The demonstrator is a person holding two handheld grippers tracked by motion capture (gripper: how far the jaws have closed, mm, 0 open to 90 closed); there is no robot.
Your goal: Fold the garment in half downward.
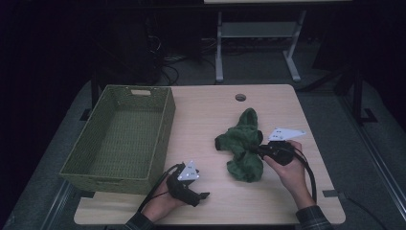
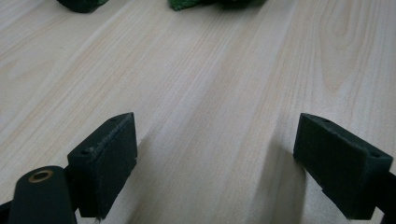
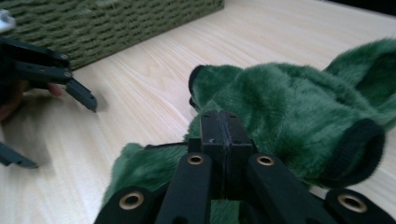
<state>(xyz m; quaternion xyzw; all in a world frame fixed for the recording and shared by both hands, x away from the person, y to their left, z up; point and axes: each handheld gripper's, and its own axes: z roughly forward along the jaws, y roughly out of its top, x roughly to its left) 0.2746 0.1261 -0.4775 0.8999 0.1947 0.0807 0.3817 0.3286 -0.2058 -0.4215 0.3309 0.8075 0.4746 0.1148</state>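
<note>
A fuzzy green garment (image 1: 244,143) with dark cuffs lies crumpled on the right half of the wooden table (image 1: 206,110). My right gripper (image 1: 253,147) is at its right side, held by a hand. In the right gripper view the jaws (image 3: 224,128) are pressed together with their tips in the fleece (image 3: 289,102). My left gripper (image 1: 198,184) rests near the front edge, held by the other hand. Its jaws stand wide apart (image 2: 215,163) over bare wood with nothing between them. The garment's edge (image 2: 196,3) shows far ahead of it.
A green woven basket (image 1: 165,124) stands empty on the table's left side, and its wall (image 3: 93,28) shows in the right gripper view. A round cable hole (image 1: 240,97) sits near the back edge. A white table frame stands behind on the floor.
</note>
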